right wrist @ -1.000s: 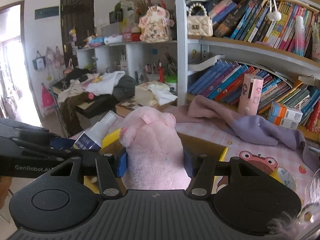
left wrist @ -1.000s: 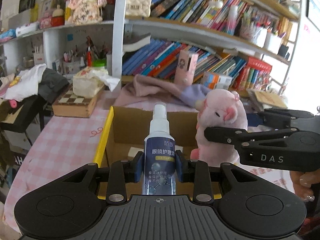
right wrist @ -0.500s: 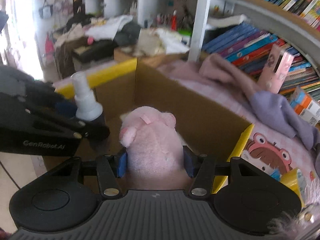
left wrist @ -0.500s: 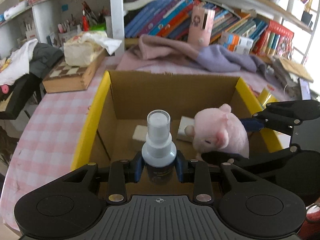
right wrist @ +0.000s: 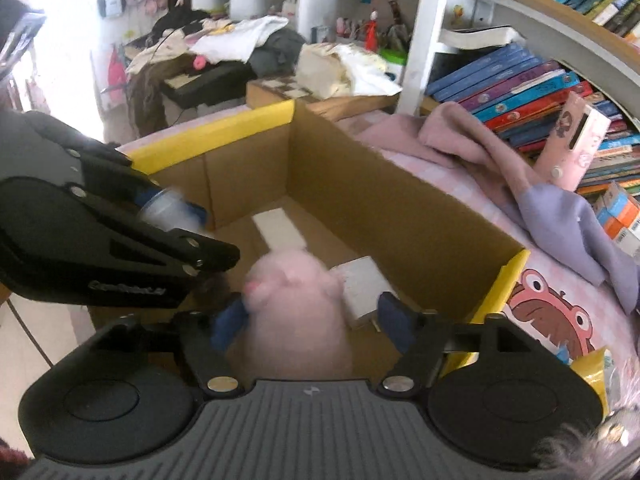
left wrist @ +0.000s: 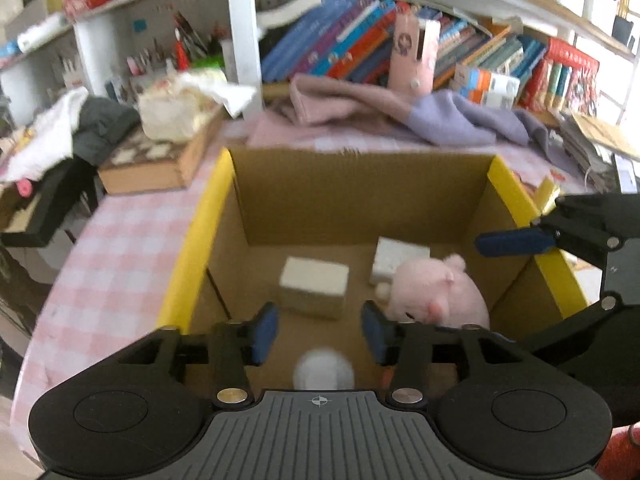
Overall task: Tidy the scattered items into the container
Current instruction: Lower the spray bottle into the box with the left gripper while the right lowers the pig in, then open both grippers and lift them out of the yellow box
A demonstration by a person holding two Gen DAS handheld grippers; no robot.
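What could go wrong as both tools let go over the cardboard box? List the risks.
1. The spray bottle is dropping from the opening left tool and could land on the white boxes or roll.
2. The pink plush pig sits between the opening right tool; its fur might snag a pad as the tool lifts.
3. Both tools crowd inside the cardboard box and may bump each other or its yellow-edged walls.

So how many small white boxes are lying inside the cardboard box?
2. One white box lies mid-floor; the other white box touches the pink plush pig. The toy or grippers may hide more.
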